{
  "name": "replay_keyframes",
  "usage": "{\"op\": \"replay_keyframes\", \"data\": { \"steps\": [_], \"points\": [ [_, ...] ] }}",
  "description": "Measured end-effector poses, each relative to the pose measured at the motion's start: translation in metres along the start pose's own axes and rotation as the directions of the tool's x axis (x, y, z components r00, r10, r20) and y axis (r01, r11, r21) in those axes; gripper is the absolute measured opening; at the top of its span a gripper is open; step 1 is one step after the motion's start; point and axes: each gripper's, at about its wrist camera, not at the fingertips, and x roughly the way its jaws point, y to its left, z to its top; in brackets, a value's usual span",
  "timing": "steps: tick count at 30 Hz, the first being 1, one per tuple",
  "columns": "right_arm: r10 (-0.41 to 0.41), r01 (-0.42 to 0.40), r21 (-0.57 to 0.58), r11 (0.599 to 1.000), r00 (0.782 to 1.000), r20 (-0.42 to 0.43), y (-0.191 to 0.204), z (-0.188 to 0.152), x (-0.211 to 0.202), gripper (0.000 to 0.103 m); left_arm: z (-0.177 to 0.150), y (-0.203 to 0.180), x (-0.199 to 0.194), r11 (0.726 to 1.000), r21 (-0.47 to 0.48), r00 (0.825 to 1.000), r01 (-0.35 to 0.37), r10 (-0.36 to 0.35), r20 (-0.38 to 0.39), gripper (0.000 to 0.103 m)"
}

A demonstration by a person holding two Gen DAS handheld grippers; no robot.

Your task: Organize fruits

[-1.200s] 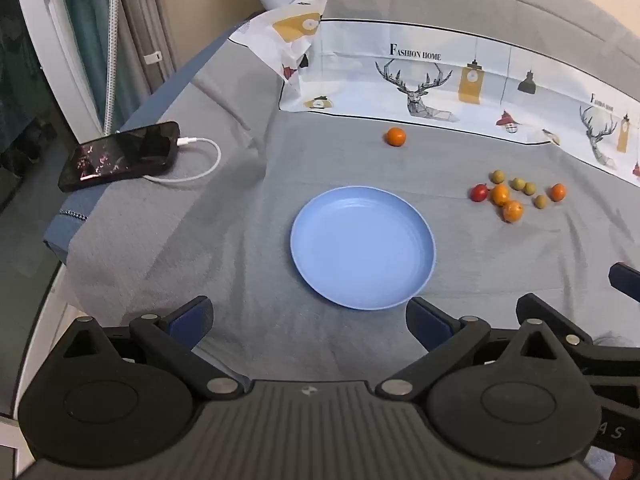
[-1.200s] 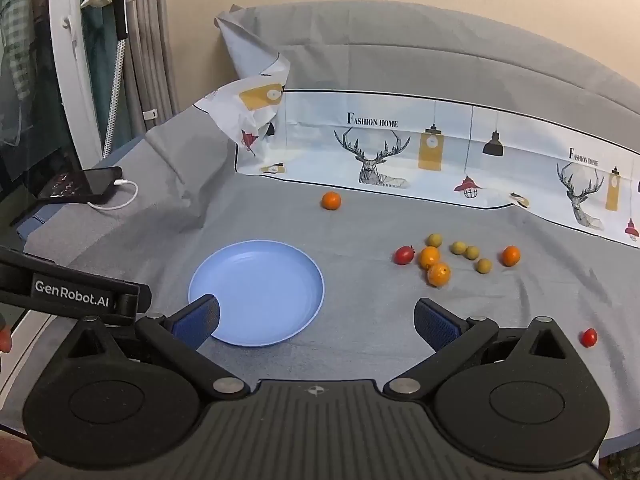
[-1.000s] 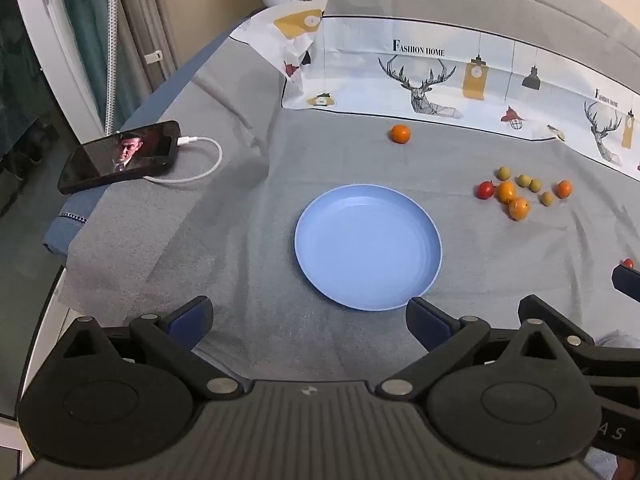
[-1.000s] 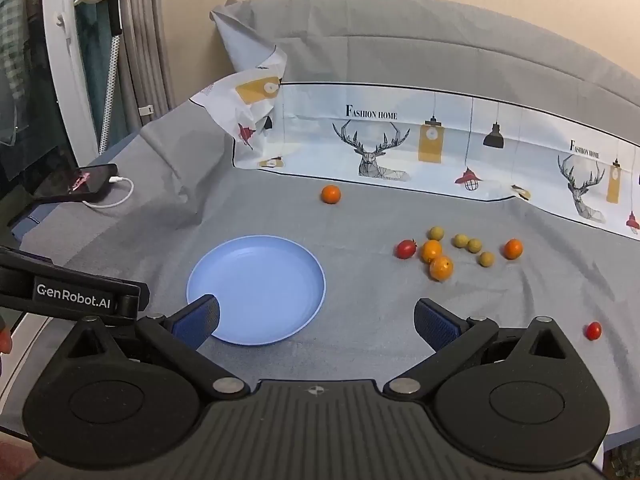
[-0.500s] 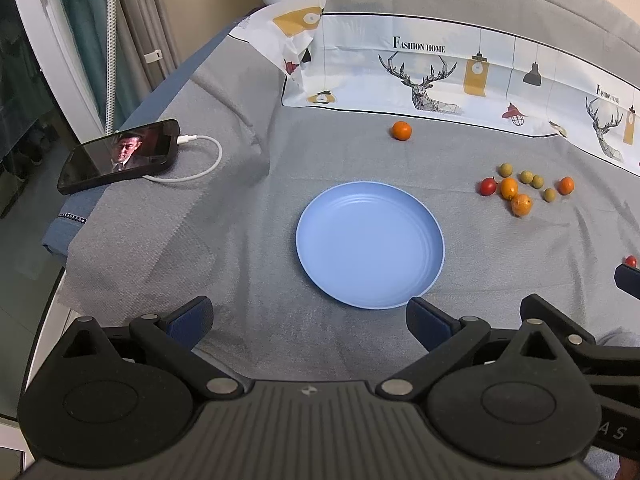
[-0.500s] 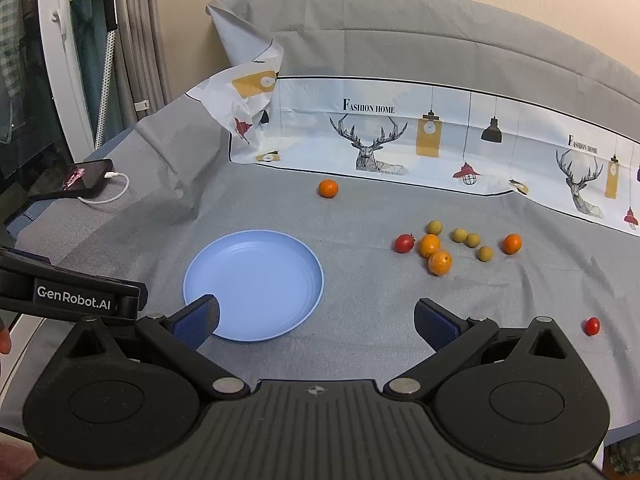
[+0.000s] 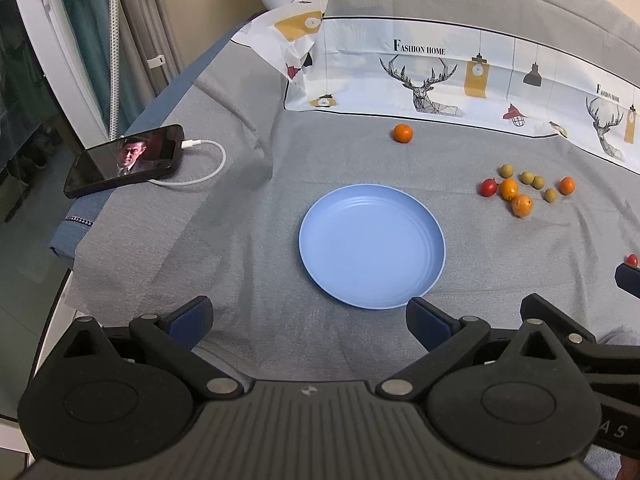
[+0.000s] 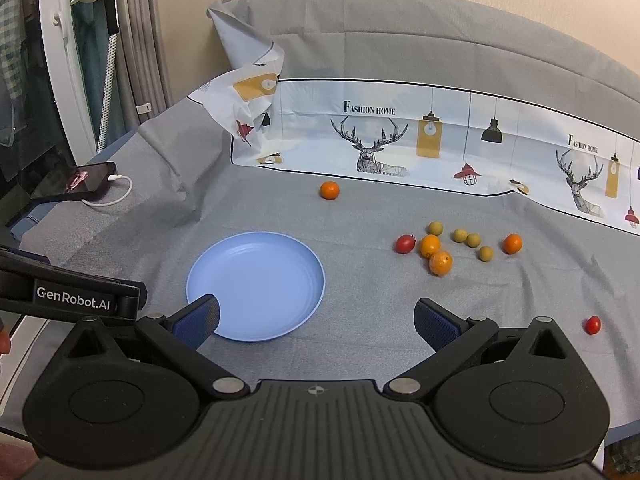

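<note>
An empty blue plate (image 7: 372,246) (image 8: 256,284) lies on the grey cloth. Right of it is a cluster of small fruits: orange ones (image 8: 440,262), olive-green ones (image 8: 460,235) and a red tomato (image 8: 405,243) (image 7: 488,187). One orange fruit (image 7: 402,133) (image 8: 329,190) sits alone behind the plate. Another red tomato (image 8: 592,324) (image 7: 632,259) lies far right. My left gripper (image 7: 308,322) is open, hovering at the plate's near edge. My right gripper (image 8: 316,320) is open too, near the plate's front right, holding nothing.
A phone (image 7: 122,160) (image 8: 74,182) on a white charging cable (image 7: 204,168) rests at the table's left edge. A printed white cloth (image 7: 460,76) rises along the back. Curtains and a white frame (image 8: 60,60) stand to the left.
Both grippers have drifted slightly, so the plate and fruits shift a little in view. Both stay open and nothing on the table has moved.
</note>
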Motion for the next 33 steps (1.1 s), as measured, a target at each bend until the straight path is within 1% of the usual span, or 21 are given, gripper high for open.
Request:
{"op": "replay_keyframes", "data": {
  "steps": [5,9,14,17,18,20,22,24,26,28,30,31,33],
  "points": [
    [-0.005,0.005,-0.003,1.000,1.000,-0.013,-0.001,0.001,0.000,0.103,0.001,0.000,0.000,1.000,0.002,1.000,-0.001,0.001,0.000,0.102],
    [-0.014,0.014,-0.016,1.000,1.000,-0.001,-0.001,-0.001,0.000,0.103,0.001,0.000,0.000,1.000,0.002,1.000,-0.002,0.002,-0.001,0.102],
    [-0.006,0.006,-0.009,1.000,1.000,-0.008,-0.001,-0.002,0.001,0.103,0.001,0.002,0.002,1.000,0.004,1.000,-0.009,0.009,-0.008,0.102],
    [0.023,-0.021,0.027,0.999,0.998,-0.051,-0.004,0.001,0.004,0.103,0.003,0.002,0.006,1.000,0.003,1.000,-0.008,0.008,-0.022,0.102],
    [0.052,-0.047,0.063,0.997,0.996,-0.076,-0.008,0.003,0.008,0.103,0.004,0.001,0.007,1.000,0.003,1.000,-0.002,0.002,-0.028,0.102],
    [0.063,-0.055,0.091,0.994,0.995,-0.079,-0.014,0.003,0.010,0.103,0.008,-0.002,0.010,1.000,0.000,0.999,0.025,-0.025,-0.043,0.103],
    [0.041,-0.035,0.104,0.994,0.998,-0.054,-0.021,0.000,0.012,0.103,0.012,-0.007,0.014,0.998,-0.004,0.997,0.060,-0.061,-0.058,0.103],
    [-0.005,0.007,0.112,0.994,1.000,-0.015,-0.034,-0.002,0.014,0.103,0.018,-0.017,0.018,0.996,0.006,0.994,0.086,-0.086,-0.062,0.103],
    [-0.052,0.049,0.143,0.989,0.998,0.018,-0.054,-0.005,0.018,0.103,0.024,-0.033,0.022,0.994,0.032,0.993,0.103,-0.101,-0.058,0.103],
    [-0.109,0.102,0.189,0.977,0.994,0.027,-0.077,-0.007,0.025,0.103,0.034,-0.052,0.028,0.990,0.064,0.990,0.130,-0.126,-0.057,0.103],
    [-0.180,0.167,0.249,0.954,0.983,0.032,-0.110,-0.010,0.033,0.103,0.044,-0.074,0.038,0.983,0.092,0.986,0.161,-0.156,-0.063,0.103],
    [-0.227,0.211,0.263,0.941,0.973,0.031,-0.125,-0.012,0.037,0.103,0.052,-0.086,0.047,0.978,0.107,0.983,0.178,-0.171,-0.070,0.103],
    [-0.314,0.296,0.327,0.898,0.949,0.004,-0.160,-0.017,0.049,0.103,0.066,-0.107,0.065,0.973,0.124,0.979,0.195,-0.185,-0.088,0.103]
  ]
}}
